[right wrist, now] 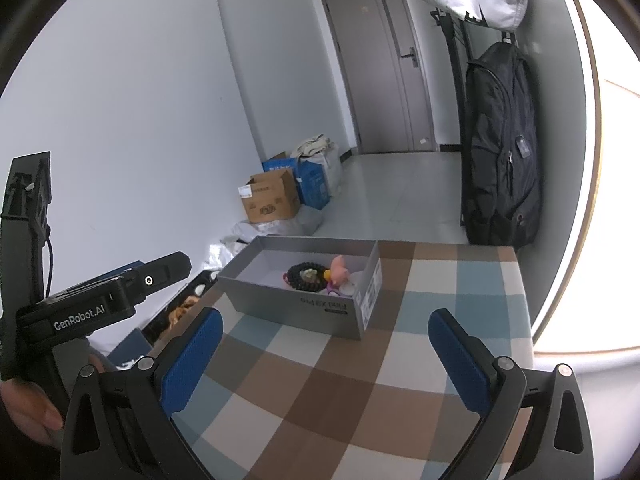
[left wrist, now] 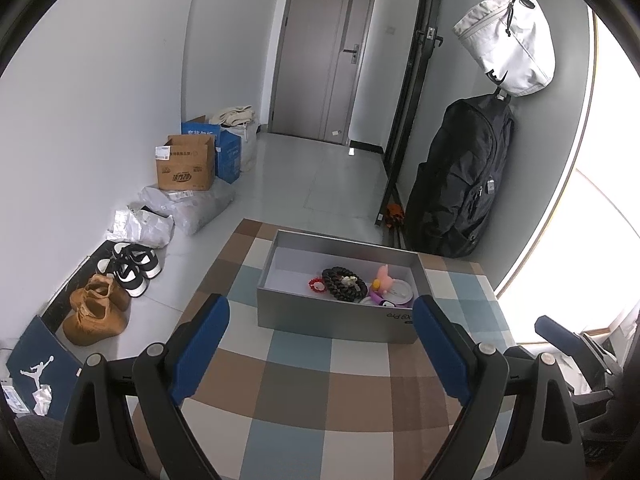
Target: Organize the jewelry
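Holding jewelry: grey box (left wrist: 336,320) on checked tabletop (left wrist: 304,384) | bracelet (left wrist: 345,283), trinkets inside | left gripper (left wrist: 320,344), right gripper (right wrist: 326,356) fingers apart, empty | sorting seemingly done

A checkered tablecloth (left wrist: 320,392) bears one open grey box (left wrist: 332,320).

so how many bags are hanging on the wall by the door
2. A white bag hangs highest on the hook, and a black backpack hangs just under it, reaching down to the floor beside the table. Others may be hidden outside both views.
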Demonstrator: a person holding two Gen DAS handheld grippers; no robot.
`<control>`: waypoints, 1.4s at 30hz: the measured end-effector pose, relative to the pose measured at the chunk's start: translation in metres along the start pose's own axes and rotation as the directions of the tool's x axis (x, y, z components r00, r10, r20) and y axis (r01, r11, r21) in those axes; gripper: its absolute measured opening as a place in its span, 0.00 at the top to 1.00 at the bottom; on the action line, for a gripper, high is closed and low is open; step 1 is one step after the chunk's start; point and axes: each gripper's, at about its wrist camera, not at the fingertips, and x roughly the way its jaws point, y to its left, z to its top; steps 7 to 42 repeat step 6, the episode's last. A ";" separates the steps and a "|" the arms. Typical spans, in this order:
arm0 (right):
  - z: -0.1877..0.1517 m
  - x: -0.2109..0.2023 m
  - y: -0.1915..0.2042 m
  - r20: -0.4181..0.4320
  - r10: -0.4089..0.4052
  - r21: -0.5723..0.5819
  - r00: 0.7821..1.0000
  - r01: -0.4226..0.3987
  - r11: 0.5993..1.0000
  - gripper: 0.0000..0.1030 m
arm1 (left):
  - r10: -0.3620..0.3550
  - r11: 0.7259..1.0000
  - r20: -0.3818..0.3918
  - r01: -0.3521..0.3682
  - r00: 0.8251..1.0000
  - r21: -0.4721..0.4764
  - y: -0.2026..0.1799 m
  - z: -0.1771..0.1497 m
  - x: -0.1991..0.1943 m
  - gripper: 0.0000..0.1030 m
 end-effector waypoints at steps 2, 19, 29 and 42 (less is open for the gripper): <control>0.000 0.000 0.000 -0.001 0.000 0.000 1.000 0.000 1.000 0.00 | -0.003 1.000 0.004 0.003 1.000 0.003 -0.001 0.000 -0.001 0.13; -0.002 0.000 0.000 -0.005 0.000 -0.002 1.000 0.000 1.000 0.00 | -0.007 1.000 0.009 0.007 1.000 0.008 -0.001 0.001 0.000 0.12; -0.002 0.000 0.000 -0.005 0.000 -0.002 1.000 0.000 1.000 0.00 | -0.007 1.000 0.009 0.007 1.000 0.008 -0.001 0.001 0.000 0.12; -0.002 0.000 0.000 -0.005 0.000 -0.002 1.000 0.000 1.000 0.00 | -0.007 1.000 0.009 0.007 1.000 0.008 -0.001 0.001 0.000 0.12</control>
